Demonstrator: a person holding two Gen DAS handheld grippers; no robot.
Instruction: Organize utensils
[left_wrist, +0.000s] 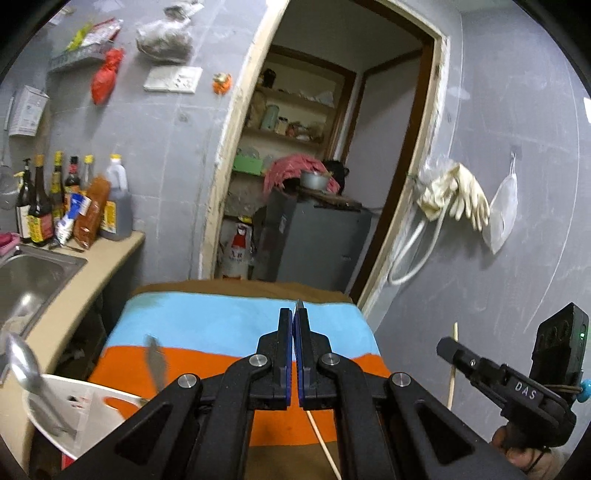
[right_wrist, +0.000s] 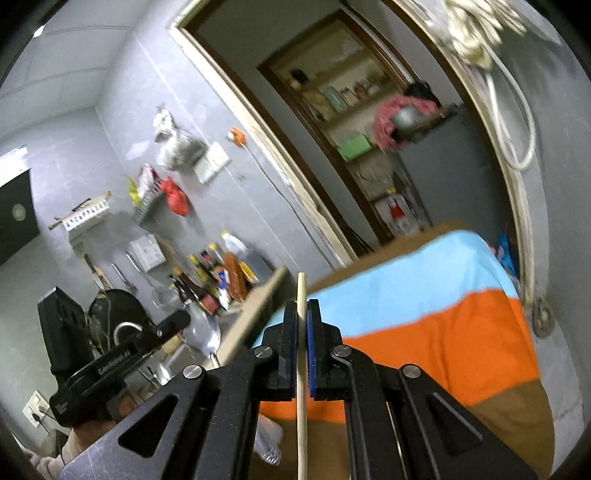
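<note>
My left gripper (left_wrist: 294, 314) is shut on a thin utensil whose dark metal tip (left_wrist: 298, 304) pokes out above the pads and whose pale stick (left_wrist: 323, 439) runs down below them. My right gripper (right_wrist: 302, 308) is shut on a pale wooden chopstick (right_wrist: 301, 365) that runs upright between the pads. The right gripper also shows at the lower right of the left wrist view (left_wrist: 448, 349), with the chopstick (left_wrist: 453, 365) beside it. A white utensil holder (left_wrist: 79, 410) at the lower left holds a metal spoon (left_wrist: 26, 365) and a blurred utensil (left_wrist: 157, 362).
A table with a blue, orange and brown cloth (left_wrist: 207, 332) lies below both grippers. A steel sink (left_wrist: 26, 280) and a counter with sauce bottles (left_wrist: 74, 199) are at the left. A doorway (left_wrist: 317, 147) is ahead. Rubber gloves (left_wrist: 458, 195) hang on the right wall.
</note>
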